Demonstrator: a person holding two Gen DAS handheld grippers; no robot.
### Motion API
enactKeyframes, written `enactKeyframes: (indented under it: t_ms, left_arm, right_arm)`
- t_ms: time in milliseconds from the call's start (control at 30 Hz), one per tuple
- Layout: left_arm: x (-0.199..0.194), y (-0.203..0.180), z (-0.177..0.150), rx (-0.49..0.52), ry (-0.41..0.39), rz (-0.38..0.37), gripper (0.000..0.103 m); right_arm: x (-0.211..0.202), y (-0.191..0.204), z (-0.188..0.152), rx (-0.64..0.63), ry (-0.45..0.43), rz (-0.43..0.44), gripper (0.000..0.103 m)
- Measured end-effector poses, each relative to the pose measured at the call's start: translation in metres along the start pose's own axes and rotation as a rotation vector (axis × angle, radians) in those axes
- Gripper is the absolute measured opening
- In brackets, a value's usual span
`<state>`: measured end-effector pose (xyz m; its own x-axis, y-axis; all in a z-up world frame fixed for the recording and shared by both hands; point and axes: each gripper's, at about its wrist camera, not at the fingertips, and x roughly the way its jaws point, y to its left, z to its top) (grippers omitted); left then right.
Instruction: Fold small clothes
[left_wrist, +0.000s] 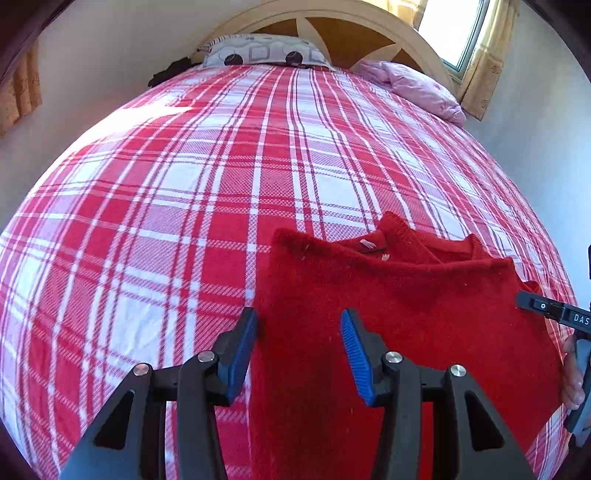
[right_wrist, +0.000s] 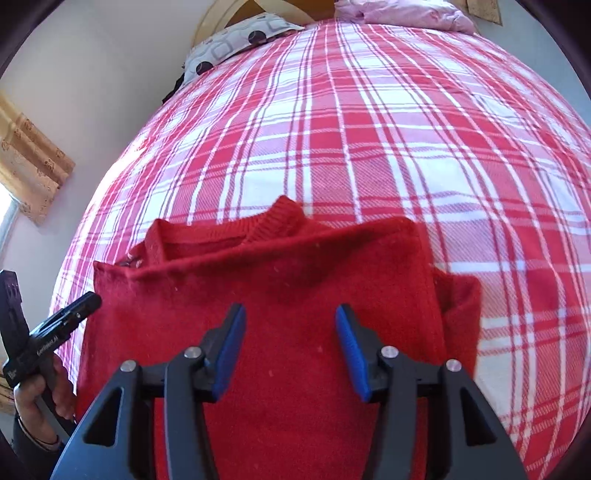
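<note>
Sweater (left_wrist: 388, 314) sits folded on the plaid bed (left_wrist: 184, 184), collar toward the pillow (left_wrist: 262, 51). My left tongs (left_wrist: 299, 347) and right tongs (right_wrist: 290, 347) hover half-open over its near edge, gripping nothing, probably lined up to fold again.

— Red sweater (left_wrist: 406, 332): near hem cut off by bottom edge in both views, partly behind gripper frames. Collar label (left_wrist: 367, 243) too small to read.
— Same here. Lettering on left gripper (right_wrist: 90, 301) too small, blurred. Hand (right_wrist: 33, 402) cut off at frame edge.
— Dark item beside patterned pillow (left_wrist: 258, 51): can't tell what. Headboard (left_wrist: 332, 22) cropped at top.
</note>
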<state>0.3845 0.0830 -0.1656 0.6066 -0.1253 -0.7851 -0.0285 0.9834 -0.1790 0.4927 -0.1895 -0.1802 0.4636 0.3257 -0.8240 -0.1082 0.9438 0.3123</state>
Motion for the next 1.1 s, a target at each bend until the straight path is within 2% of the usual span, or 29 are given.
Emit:
enactKeyframes:
  t_ms: [200, 300, 367, 400, 467, 567, 633, 700, 767, 900, 1033, 1067, 1100]
  left_arm:
    - [-0.044, -0.013, -0.038, 0.082, -0.073, -0.004, 0.049]
    - [-0.04, -0.024, -0.063, 0.143, -0.036, 0.002, 0.049]
    - [-0.028, -0.026, -0.078, 0.162, -0.011, 0.037, 0.05]
    - [-0.025, -0.028, -0.085, 0.174, -0.034, 0.06, 0.052]
    - [-0.027, -0.033, -0.092, 0.208, -0.081, 0.092, 0.052]
    - [-0.037, -0.028, -0.092, 0.172, -0.073, 0.099, 0.052]
    - [-0.055, -0.021, -0.095, 0.132, -0.107, 0.072, 0.053]
    - [-0.06, -0.017, -0.103, 0.133, -0.131, 0.08, 0.068]
    - [-0.048, -0.015, -0.109, 0.145, -0.087, 0.093, 0.069]
    - [-0.04, -0.003, -0.105, 0.065, -0.049, 0.031, 0.071]
    - [-0.042, -0.008, -0.105, 0.072, -0.049, 0.051, 0.071]
    - [-0.042, -0.009, -0.108, 0.075, -0.055, 0.052, 0.072]
    - [-0.042, -0.007, -0.11, 0.071, -0.058, 0.054, 0.077]
  right_arm:
    - [-0.044, -0.003, -0.052, -0.074, -0.052, -0.023, 0.055]
    - [-0.059, -0.004, -0.082, -0.109, -0.086, -0.085, 0.055]
    - [-0.055, -0.008, -0.096, -0.123, -0.069, -0.138, 0.055]
    - [-0.048, -0.012, -0.102, -0.126, -0.051, -0.142, 0.055]
    - [-0.044, -0.014, -0.108, -0.15, -0.091, -0.141, 0.055]
    - [-0.053, -0.017, -0.107, -0.106, -0.097, -0.121, 0.055]
    - [-0.068, -0.02, -0.108, -0.06, -0.125, -0.088, 0.055]
    - [-0.083, -0.023, -0.113, -0.039, -0.17, -0.053, 0.057]
    - [-0.081, -0.025, -0.118, -0.049, -0.154, -0.086, 0.057]
    - [-0.062, -0.031, -0.124, -0.056, -0.112, -0.148, 0.057]
    - [-0.075, -0.03, -0.125, -0.035, -0.138, -0.131, 0.057]
    - [-0.076, -0.029, -0.127, -0.043, -0.137, -0.142, 0.057]
    - [-0.073, -0.029, -0.13, -0.054, -0.127, -0.164, 0.057]
